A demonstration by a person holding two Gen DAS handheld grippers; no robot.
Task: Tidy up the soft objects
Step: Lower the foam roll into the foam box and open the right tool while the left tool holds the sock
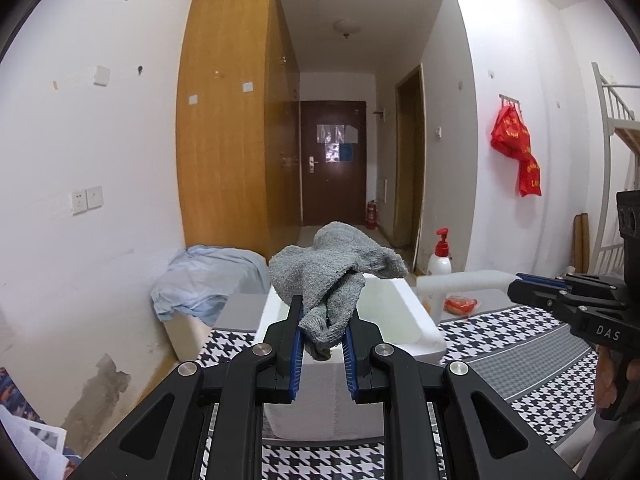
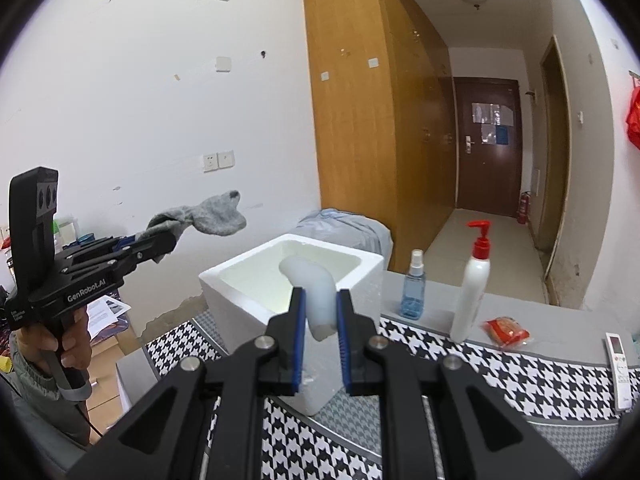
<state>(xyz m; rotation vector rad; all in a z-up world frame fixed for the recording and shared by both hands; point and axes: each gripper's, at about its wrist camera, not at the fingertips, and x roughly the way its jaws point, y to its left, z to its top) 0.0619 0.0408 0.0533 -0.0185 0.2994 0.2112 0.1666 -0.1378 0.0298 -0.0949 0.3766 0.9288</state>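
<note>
The left gripper [image 1: 322, 320], at lower centre of the left wrist view, is clamped on a grey sock [image 1: 334, 280]; the sock bunches above the fingertips and hangs between the blue pads [image 1: 297, 354], in the air in front of and above a white foam box [image 1: 404, 320]. In the right wrist view that same left gripper [image 2: 160, 246] appears at middle left, raised above the level of the box's rim, with the sock's toe [image 2: 218, 216] projecting toward the wall. The right gripper [image 2: 320, 308], lower centre of its own view, is closed on a pale, translucent soft object [image 2: 316, 292], curved at the top, held in front of the foam box [image 2: 240, 280] opening. The box stands on a houndstooth-patterned surface [image 2: 480, 360]. To the right of frame stand a blue spray bottle [image 2: 414, 292] and a white pump bottle [image 2: 472, 288], with a red packet [image 2: 506, 330] and a remote control [image 2: 618, 356] lying further right.
</note>
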